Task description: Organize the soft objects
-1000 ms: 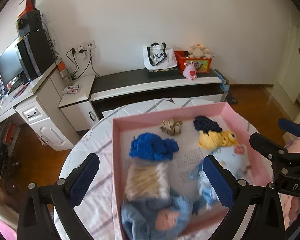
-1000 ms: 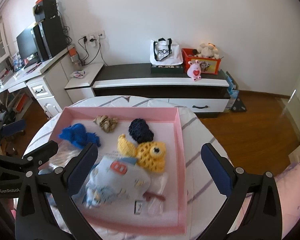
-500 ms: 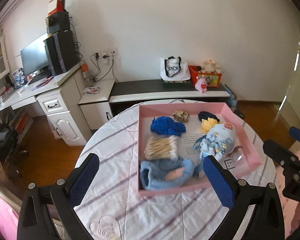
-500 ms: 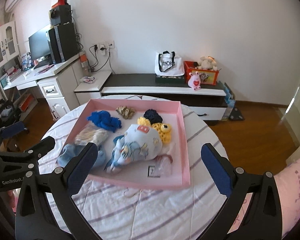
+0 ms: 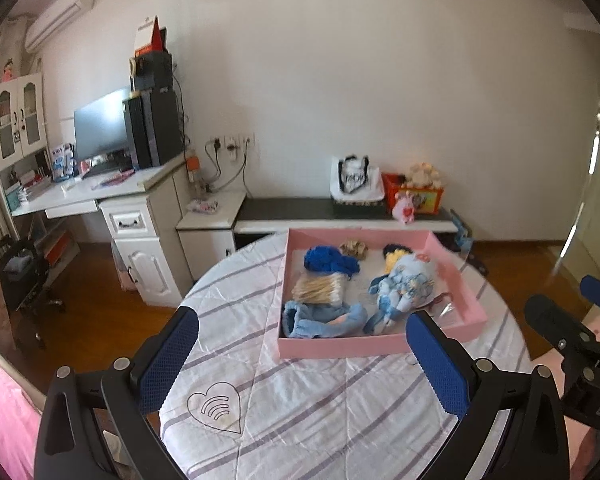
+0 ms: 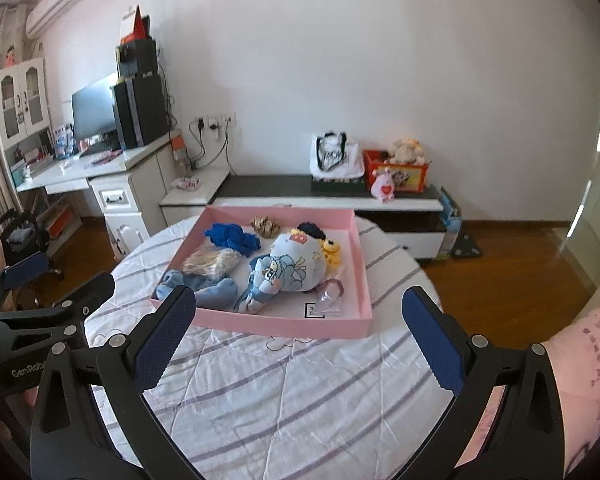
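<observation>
We count one pink tray (image 6: pixel 284 326) on the surface (image 6: pixel 300 392). Inside the tray lie seven soft things, and one clear packet (image 6: pixel 329 295) sits near its front wall.

Pink tray (image 6: pixel 260 323); royal-blue knit (image 6: pixel 232 237); cream yarn bundle (image 6: pixel 210 262); light-blue cartoon-print plush (image 6: pixel 288 268); white, grey-striped tablecloth (image 6: pixel 280 392).

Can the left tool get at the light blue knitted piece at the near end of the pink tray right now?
Probably yes. The left tool is open and empty, and the light blue knitted piece lies uncovered just inside the pink tray; only the low near wall stands between.
</observation>
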Demonstrator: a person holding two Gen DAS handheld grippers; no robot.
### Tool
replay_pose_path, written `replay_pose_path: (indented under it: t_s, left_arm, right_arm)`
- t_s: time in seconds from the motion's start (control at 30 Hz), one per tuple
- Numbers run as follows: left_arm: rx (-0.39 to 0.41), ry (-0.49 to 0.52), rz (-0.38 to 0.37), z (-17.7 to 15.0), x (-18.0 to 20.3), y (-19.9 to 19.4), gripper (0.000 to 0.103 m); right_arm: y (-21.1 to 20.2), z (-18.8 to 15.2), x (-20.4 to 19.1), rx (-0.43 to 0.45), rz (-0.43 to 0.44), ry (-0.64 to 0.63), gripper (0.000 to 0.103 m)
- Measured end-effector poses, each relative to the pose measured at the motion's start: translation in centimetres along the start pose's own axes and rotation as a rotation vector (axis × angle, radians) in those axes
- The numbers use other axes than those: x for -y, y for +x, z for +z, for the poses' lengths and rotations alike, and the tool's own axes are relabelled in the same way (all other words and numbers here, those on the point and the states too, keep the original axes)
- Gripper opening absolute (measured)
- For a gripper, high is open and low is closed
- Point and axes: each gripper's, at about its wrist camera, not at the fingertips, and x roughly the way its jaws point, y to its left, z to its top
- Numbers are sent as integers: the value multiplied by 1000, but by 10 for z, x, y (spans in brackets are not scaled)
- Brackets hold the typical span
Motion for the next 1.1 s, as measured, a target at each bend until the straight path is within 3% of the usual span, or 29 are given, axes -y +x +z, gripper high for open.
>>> replay_pose_path:
  t_s: [0.37,0.57,0.77,1.1]
  left_arm:
    - [176,-3,-22,-27,2,-88,103]
    - [275,1,1,-43,4,-129,103]
    - [332,-10,36,-60,8,-146,103]
    - [359,-2,72,-72,20,-145,103]
  right_arm:
    - [-78,-8,-6,184,33,-18,103]
    - [-109,-9,-16,275,26,-45,103]
    - [-126,-11,-21,308,65,-41,103]
    - [-148,-17,-30,371,23,-71,103]
